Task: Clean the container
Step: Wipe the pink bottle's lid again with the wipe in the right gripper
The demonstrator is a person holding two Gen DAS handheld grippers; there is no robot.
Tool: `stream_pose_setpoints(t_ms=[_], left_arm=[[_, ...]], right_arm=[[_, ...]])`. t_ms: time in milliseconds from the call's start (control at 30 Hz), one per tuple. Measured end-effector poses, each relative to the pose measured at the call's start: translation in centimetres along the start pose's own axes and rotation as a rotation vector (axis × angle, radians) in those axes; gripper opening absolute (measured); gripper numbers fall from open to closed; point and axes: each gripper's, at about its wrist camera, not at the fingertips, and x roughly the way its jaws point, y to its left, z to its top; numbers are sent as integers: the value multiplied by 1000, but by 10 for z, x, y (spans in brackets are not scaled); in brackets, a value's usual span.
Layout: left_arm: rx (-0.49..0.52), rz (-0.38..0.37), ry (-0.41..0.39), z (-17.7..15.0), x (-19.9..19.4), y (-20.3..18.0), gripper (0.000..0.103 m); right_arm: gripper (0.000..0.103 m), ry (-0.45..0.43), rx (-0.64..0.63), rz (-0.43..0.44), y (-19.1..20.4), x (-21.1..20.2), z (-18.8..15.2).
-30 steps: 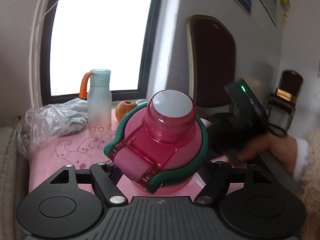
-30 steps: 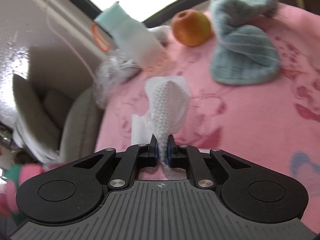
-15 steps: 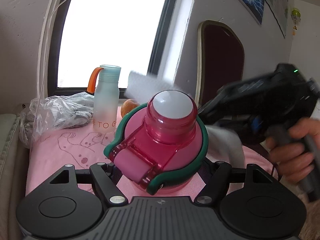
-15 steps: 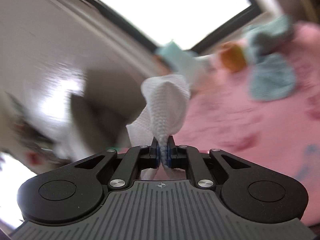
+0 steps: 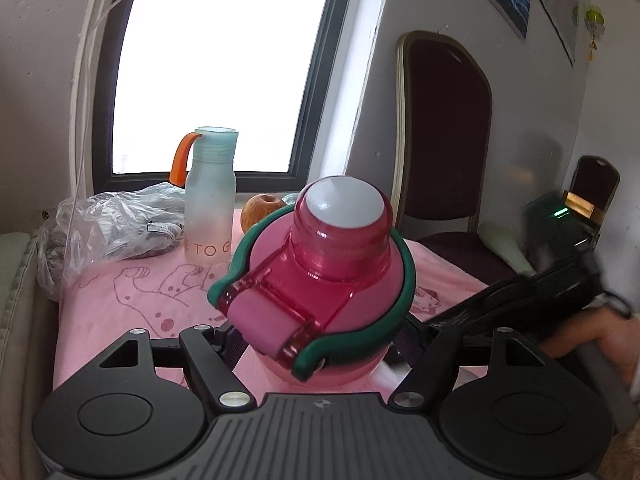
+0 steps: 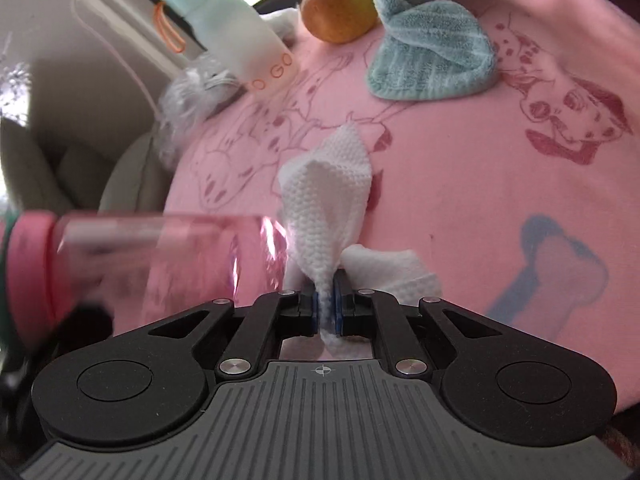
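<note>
- A pink cloth (image 6: 460, 208) printed with dogs and a bone covers the table, which stands under a bright window (image 5: 216, 64); two dark padded chairs (image 5: 444, 128) stand by the white wall to the right.
- Along the table's far edge, by the window, stand a frosted bottle (image 5: 210, 196) with an orange loop, upright, an apple (image 5: 260, 212) just beside it, and a crumpled plastic bag (image 5: 112, 224) at the far left corner.
- A folded blue towel (image 6: 432, 56) lies near the far edge, just right of the apple.
- The left gripper (image 5: 320, 340) is clamped on the pink bottle (image 5: 328, 280), lid toward the camera, held above the table's near left part.
- The right gripper (image 6: 328, 312) is pinched tight on a white cloth (image 6: 328, 196), whose folds touch the clear bottom end of the pink bottle.
- Compared with half a second ago, the right gripper sits lower beside the pink bottle instead of raised at lid height; a second ago the white cloth hung over bare table with the bottle only at that view's lower left corner.
- The middle and near right of the table are bare; a grey cushion (image 6: 52, 160) borders the left edge.
</note>
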Motion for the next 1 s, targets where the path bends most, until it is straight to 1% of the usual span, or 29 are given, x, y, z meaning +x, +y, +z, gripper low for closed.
stream_pose_setpoints(t_ms=[33, 100, 200, 267, 333, 433, 500, 600, 700, 767, 867, 933, 1000], left_arm=[[6, 5, 8, 2, 3, -2, 72], [15, 22, 25, 8, 10, -7, 72], [-3, 84, 53, 17, 24, -17, 72], [-20, 130, 65, 21, 33, -26, 72], [-32, 174, 79, 24, 41, -34, 73], [-71, 242, 104, 26, 50, -45, 76], [-128, 294, 129, 26, 54, -47, 89], [-181, 385, 141, 26, 58, -52, 91], [-224, 473, 130, 27, 59, -61, 94], [-250, 542, 109, 30, 60, -69, 95], [-268, 620, 91, 34, 64, -80, 95], [-277, 651, 87, 36, 67, -84, 94], [-279, 659, 92, 38, 69, -86, 88]], right_arm=[[10, -25, 10, 4, -3, -7, -1], [10, -106, 16, 3, -8, -30, -4], [11, -235, 19, -22, -10, -70, -6], [11, -294, 18, -43, -12, -90, -7], [11, -330, 19, -58, -14, -100, -10], [11, -350, 26, -70, -17, -106, -13], [11, -362, 31, -84, -20, -111, -17], [11, -379, 51, -91, -28, -114, -20], [11, -388, 72, -81, -35, -113, -23], [12, -393, 83, -75, -40, -114, -24], [12, -402, 102, -67, -46, -118, -26], [14, -404, 107, -62, -49, -120, -27], [15, -405, 108, -59, -50, -122, -29]])
